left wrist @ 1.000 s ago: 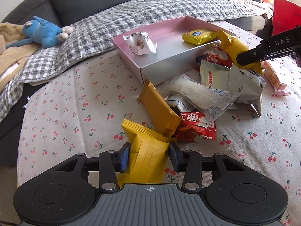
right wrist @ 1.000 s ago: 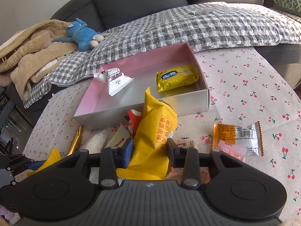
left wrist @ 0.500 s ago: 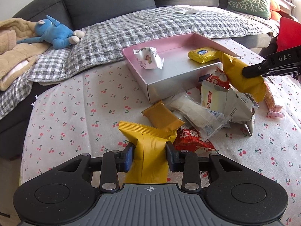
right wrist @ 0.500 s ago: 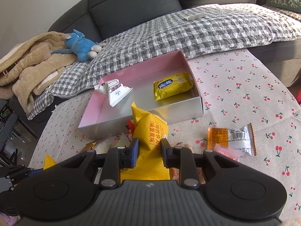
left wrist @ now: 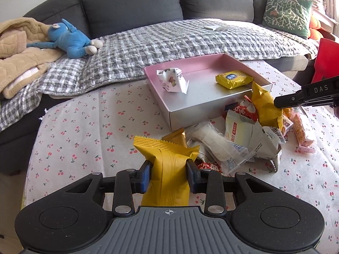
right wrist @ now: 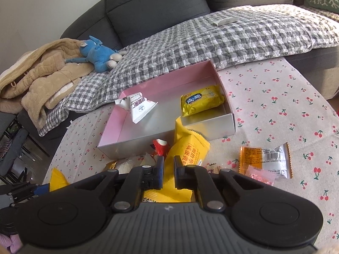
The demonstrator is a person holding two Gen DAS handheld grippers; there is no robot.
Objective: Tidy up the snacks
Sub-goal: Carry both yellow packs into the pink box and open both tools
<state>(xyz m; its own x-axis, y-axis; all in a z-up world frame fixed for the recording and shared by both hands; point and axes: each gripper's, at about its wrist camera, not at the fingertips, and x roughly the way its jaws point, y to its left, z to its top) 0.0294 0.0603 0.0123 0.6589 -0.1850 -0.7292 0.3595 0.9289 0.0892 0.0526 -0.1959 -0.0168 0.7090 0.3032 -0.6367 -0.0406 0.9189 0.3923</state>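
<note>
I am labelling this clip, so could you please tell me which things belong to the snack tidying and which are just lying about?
Job:
left gripper gripping yellow packet
right gripper gripping yellow pouch
pink box
snack pile

Lying about:
blue plush toy
beige blanket
green cushion

hand-held gripper [left wrist: 168, 176]: black links | blue pads | silver screws | grey ribbed housing

Left gripper [left wrist: 168, 176]: jaws drawn tighter on the mustard-yellow packet [left wrist: 167, 169], now lifted clear of the snack pile [left wrist: 239, 135] ahead of it; right gripper [right wrist: 168, 172]: jaws narrowed from loose to clamped on the yellow printed packet [right wrist: 187, 154], now crumpled between them.
</note>
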